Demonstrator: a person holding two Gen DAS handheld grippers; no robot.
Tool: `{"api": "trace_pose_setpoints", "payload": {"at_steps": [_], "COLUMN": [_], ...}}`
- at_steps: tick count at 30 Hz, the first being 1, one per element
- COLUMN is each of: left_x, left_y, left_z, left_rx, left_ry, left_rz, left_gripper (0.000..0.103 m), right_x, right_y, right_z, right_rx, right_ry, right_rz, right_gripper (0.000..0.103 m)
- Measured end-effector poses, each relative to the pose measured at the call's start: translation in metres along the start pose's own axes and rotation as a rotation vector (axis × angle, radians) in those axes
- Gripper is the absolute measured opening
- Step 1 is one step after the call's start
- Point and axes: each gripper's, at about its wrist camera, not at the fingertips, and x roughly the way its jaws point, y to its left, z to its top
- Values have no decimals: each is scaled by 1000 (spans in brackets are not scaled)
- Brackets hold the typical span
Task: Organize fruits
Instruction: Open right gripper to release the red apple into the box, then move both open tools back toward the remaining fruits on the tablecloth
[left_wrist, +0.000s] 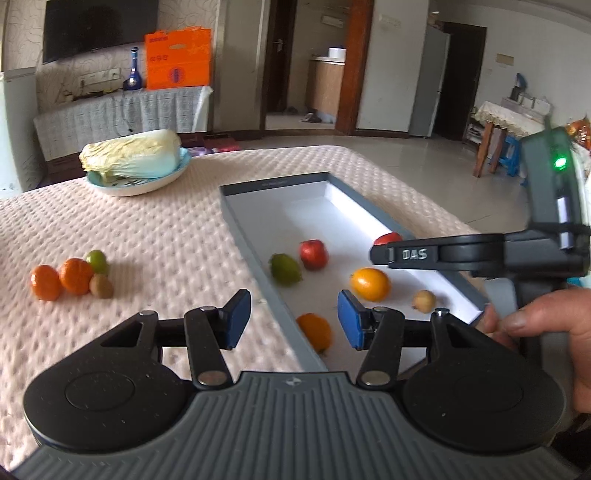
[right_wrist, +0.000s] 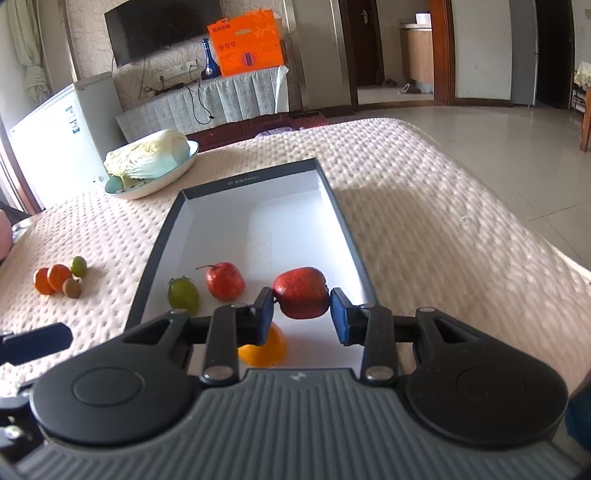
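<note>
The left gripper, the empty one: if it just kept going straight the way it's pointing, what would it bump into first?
Probably the grey box's near wall; the left gripper points down at it, jaws open and empty. The orange lies just inside. Depth is unclear.

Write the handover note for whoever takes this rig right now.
Left tool: open, empty, over the tray's near left wall.
Right tool: shut on a red apple, held over the tray.
In the tray: green fruit, red fruit, two oranges, small tan fruit.
Left on the cloth: two oranges, a green fruit, a kiwi.
</note>
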Motion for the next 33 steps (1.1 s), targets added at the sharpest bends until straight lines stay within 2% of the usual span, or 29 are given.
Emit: {"api": "trace_pose_setpoints", "payload": {"at_steps": [3,8,14,23,33], "left_x": [0,0,-3,-17,-37], "left_y": [6,13,29,77,129], "left_z": [-1,0,1,-2,-11], "left_rx": [-2,-4,-5,-52,-110], "left_ry": [-7,-11,-25,-34,-34], "left_rz": [19,24,39,104,170], "left_gripper": [58,58,58,58,58], "right_x": [-5,-13,-31,-33,-25], "right_y": [8,13,40,93,126], "right_z": [2,4,5,-2,-7], "right_rx": [-21,-7,-48,-129,-190], "right_ry": [-37,-76,-146,-143,-122], "right_rz": [2,-3,73,213,262], "right_gripper": [47,47,47,46,46]}}
